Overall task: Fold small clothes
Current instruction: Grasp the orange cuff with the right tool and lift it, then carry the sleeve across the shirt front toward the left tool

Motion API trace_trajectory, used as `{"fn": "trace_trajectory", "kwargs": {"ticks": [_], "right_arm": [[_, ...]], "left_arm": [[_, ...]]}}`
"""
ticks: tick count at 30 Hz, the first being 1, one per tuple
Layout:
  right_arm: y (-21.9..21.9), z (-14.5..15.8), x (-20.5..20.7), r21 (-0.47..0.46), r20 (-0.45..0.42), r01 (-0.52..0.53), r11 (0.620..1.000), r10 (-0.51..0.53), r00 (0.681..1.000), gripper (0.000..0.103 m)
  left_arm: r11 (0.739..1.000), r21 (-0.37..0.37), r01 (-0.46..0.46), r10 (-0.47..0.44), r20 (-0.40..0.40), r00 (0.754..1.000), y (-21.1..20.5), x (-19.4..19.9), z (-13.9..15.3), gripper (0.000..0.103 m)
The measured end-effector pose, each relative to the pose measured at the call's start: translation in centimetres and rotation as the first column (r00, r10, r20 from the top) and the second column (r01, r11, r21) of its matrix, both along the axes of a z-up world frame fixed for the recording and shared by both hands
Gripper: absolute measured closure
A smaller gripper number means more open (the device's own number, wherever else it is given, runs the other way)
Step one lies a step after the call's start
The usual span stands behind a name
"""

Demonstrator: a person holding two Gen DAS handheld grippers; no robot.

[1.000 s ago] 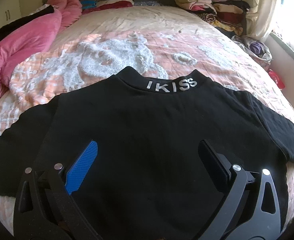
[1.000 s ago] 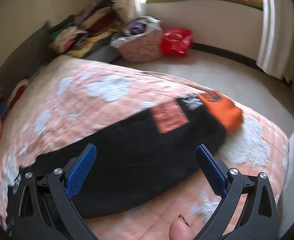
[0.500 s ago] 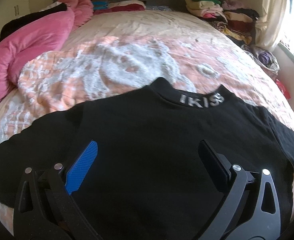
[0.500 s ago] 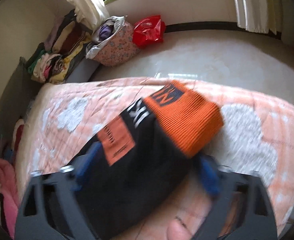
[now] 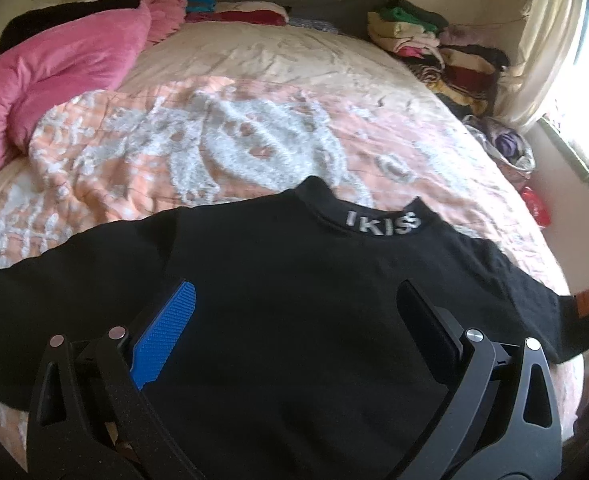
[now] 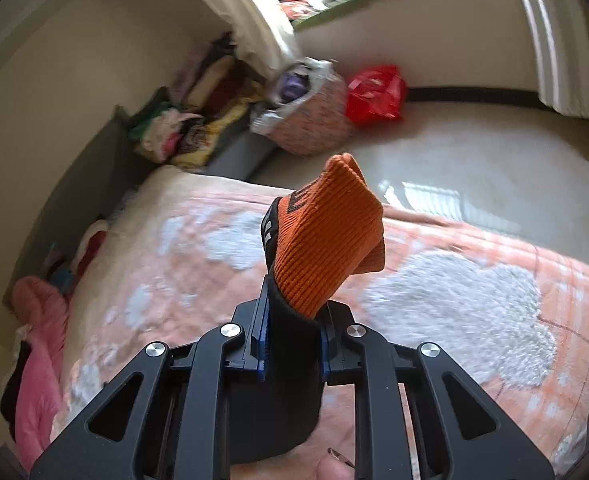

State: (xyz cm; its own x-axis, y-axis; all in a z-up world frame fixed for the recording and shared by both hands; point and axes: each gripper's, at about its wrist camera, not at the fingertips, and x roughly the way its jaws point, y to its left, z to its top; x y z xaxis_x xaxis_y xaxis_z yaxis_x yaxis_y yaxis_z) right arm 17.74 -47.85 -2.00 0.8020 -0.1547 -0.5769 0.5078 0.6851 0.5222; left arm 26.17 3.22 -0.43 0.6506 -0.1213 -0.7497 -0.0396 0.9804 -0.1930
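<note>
1. The left gripper hovers over the black shirt, jaws spread wide, holding nothing.
2. The right gripper is clamped on the shirt's sleeve, whose orange cuff stands up past the pads.
3. The shirt lies flat on the peach quilt, collar lettering facing up.
4. Beyond the shirt, a pink duvet and folded clothes sit at the bed's far side.

- A home bedroom, lived in.
- A wide bed under a peach quilt fills it.
- A pink duvet lies bunched beside folded clothes.
- A curtain hangs at the window.
- A laundry basket stands on the floor.
</note>
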Motion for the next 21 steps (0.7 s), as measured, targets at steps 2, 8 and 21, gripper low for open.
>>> {"fn": "trace_trajectory", "kwargs": {"ticks": [2, 8, 21], "right_arm": [[1.2, 1.2, 0.1, -0.022, 0.021, -0.035, 0.999, 0.036, 0.999, 0.086], [5.1, 4.4, 0.5, -0.075, 0.078, -0.134, 0.988, 0.140, 0.987, 0.086], [15.7, 7.8, 3.1, -0.171, 0.091, -0.348, 0.922, 0.366, 0.926, 0.086]], "left_arm": [[1.000, -0.006, 0.014, -0.014, 0.006, 1.000, -0.3, -0.4, 0.5, 0.008], [0.999, -0.021, 0.037, -0.036, 0.019, 0.999, -0.3, -1.3, 1.5, 0.008], [0.988, -0.151, 0.028, -0.022, 0.046, 0.999, 2.7, -2.2, 2.8, 0.008]]}}
